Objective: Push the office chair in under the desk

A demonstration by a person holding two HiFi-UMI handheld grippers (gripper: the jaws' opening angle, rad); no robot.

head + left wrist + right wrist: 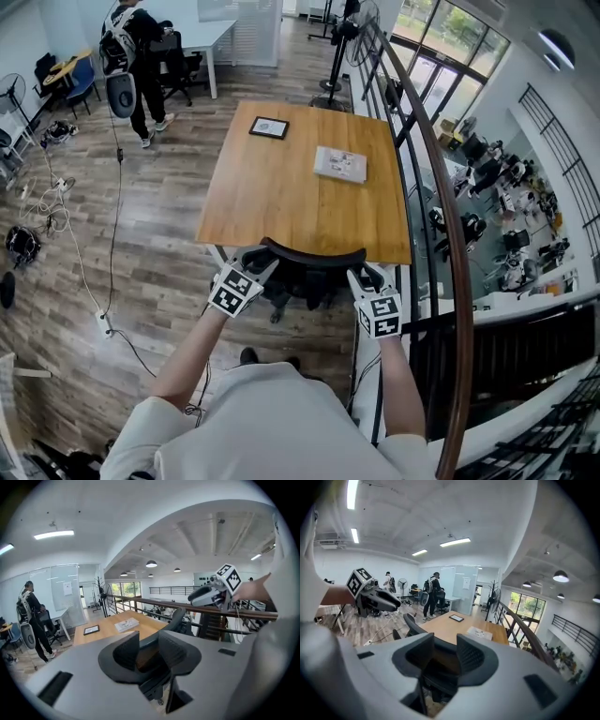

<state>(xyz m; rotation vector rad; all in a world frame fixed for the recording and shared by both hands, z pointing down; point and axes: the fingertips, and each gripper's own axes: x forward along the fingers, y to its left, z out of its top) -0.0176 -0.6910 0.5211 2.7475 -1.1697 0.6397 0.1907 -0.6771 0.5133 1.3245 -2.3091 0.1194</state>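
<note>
The black office chair's curved back (314, 258) stands at the near edge of the wooden desk (281, 202), its seat partly under the top. My left gripper (255, 265) is at the left end of the back's upper rim and my right gripper (368, 277) at the right end. In the left gripper view the rim (176, 618) runs out from between the open jaws of my left gripper (149, 654). In the right gripper view the rim (412, 623) likewise passes between the open jaws of my right gripper (444, 656). I see no pad pressing on it.
A dark-framed tablet (269, 127) and a booklet (340, 164) lie on the desk. A metal railing (441, 206) runs close along the desk's right side. A person (141, 56) stands far back left, and cables (103, 281) trail over the wooden floor at left.
</note>
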